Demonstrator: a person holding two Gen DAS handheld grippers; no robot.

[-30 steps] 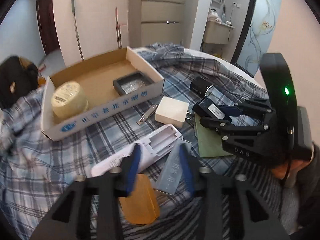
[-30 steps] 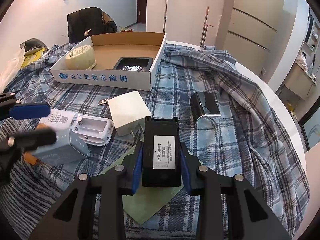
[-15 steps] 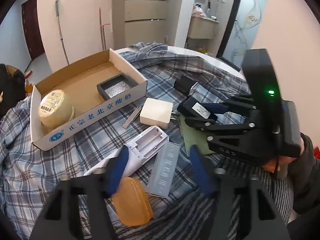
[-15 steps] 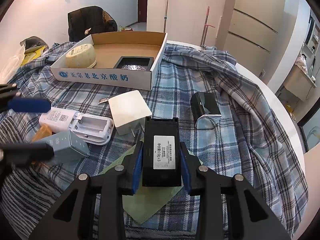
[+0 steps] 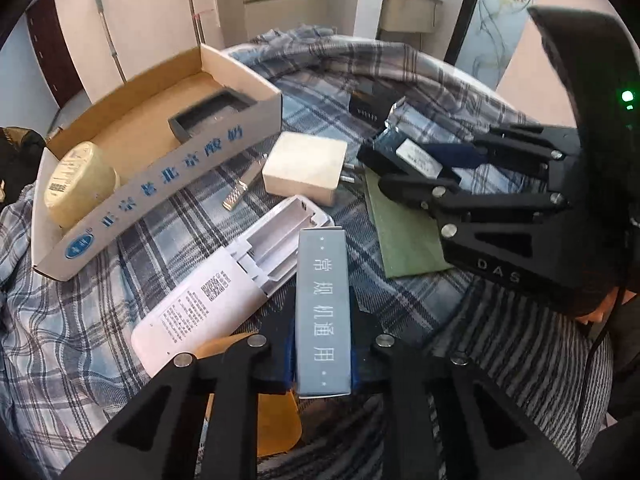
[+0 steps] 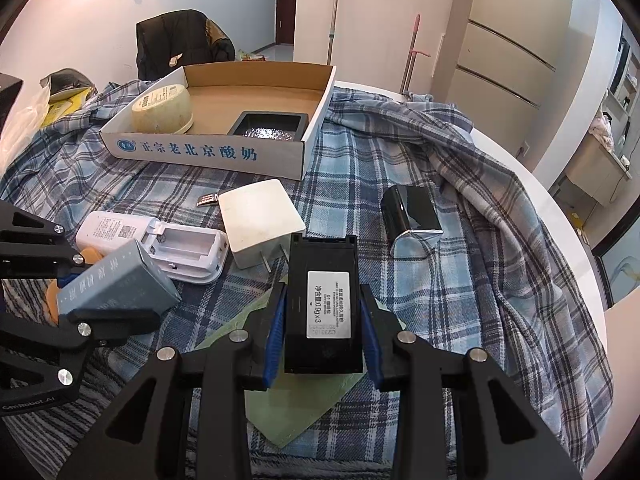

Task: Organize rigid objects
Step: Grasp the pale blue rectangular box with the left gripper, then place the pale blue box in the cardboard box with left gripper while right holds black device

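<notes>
The left gripper [image 5: 322, 354] is closing its fingers on a long grey box [image 5: 323, 312] (white characters along its top), which lies at 6 o'clock in the left wrist view, beside the open white remote [image 5: 224, 276]. The right gripper [image 6: 322, 334] pinches a black box [image 6: 322, 300] over the plaid cloth [image 6: 460, 264]. The cardboard tray [image 6: 200, 152] sits at 11 o'clock

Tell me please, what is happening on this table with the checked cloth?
A person is sorting small items with two handheld grippers. The left gripper is closing its jaws on a long grey-blue box, which sits between the pads. The right gripper holds a flat black case with a white label. In the open cardboard tray lie a pale yellow round tub and a black square dish.
</notes>
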